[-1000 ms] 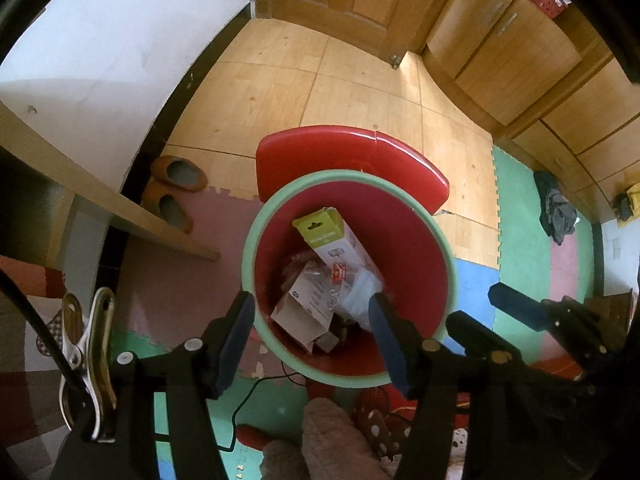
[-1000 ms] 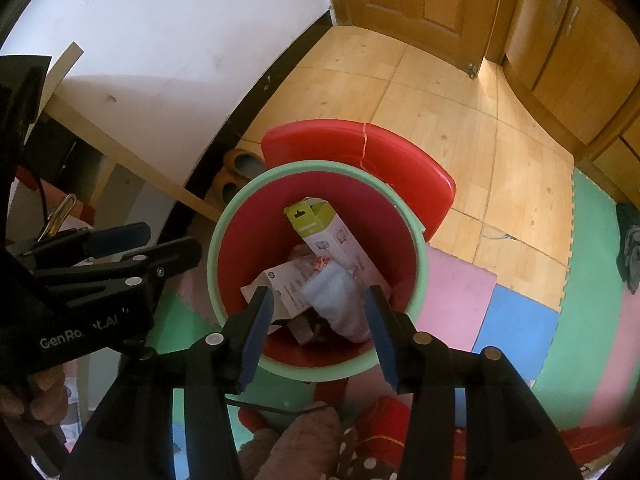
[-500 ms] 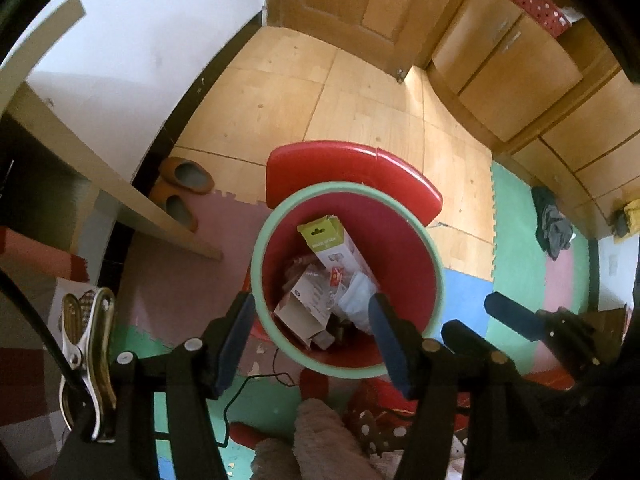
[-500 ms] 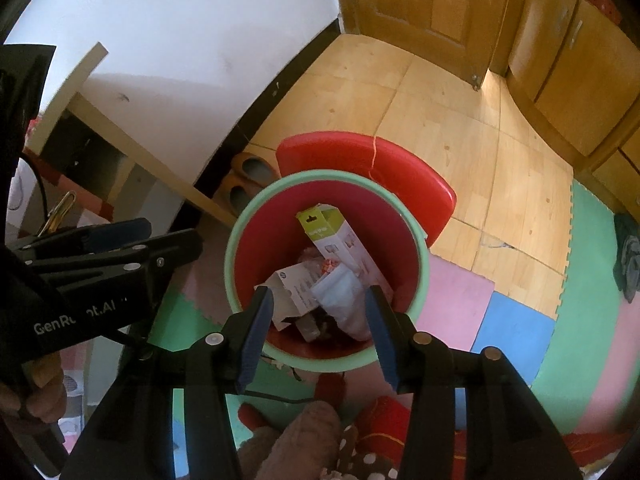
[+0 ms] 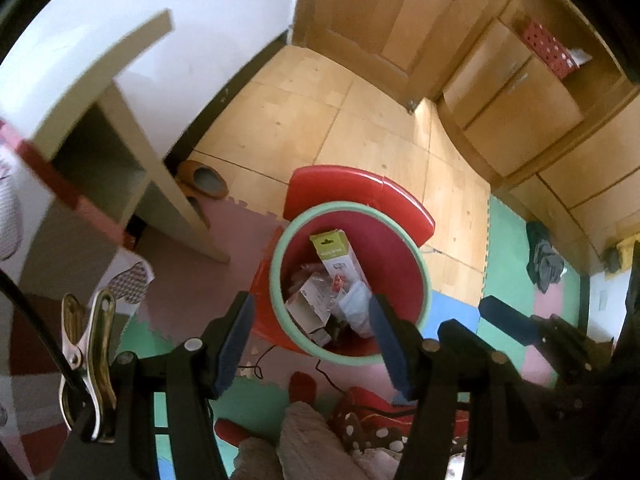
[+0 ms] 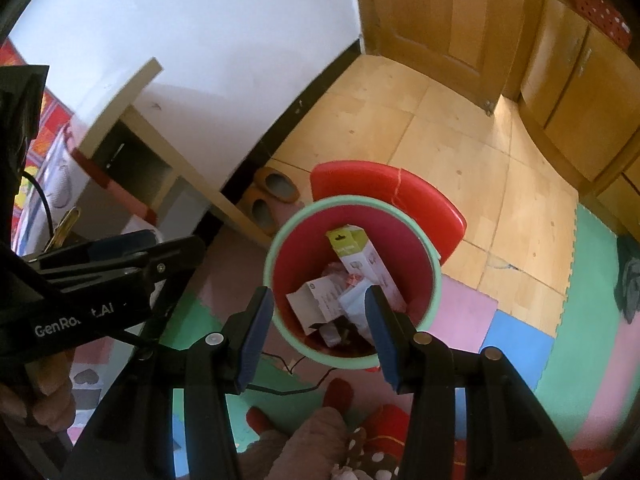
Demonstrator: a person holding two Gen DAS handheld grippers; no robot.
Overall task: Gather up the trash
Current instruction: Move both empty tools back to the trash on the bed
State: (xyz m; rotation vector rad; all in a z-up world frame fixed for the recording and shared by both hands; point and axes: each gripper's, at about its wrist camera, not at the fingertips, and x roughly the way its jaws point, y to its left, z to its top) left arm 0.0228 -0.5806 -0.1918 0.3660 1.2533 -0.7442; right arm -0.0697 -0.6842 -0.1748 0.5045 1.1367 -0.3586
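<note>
Red bin point(image 5: 404, 272) with green rim below your left gripper point(image 5: 310, 340) and right gripper point(image 6: 320, 330), both spread wide and empty, green-topped carton point(image 6: 352, 248) inside, lower trash jumbled, blurred.

The bin point(image 5: 425, 280) stands on the foam mat point(image 5: 192, 256), directly before the stool point(image 5: 360, 188). Inside the bin, a tall carton point(image 5: 336, 252) leans upright behind a flat box point(image 5: 310, 304) and a wrapper point(image 5: 356, 306). Slippers point(image 6: 276, 190) lie left of the stool, under the desk edge point(image 6: 192, 176).
</note>
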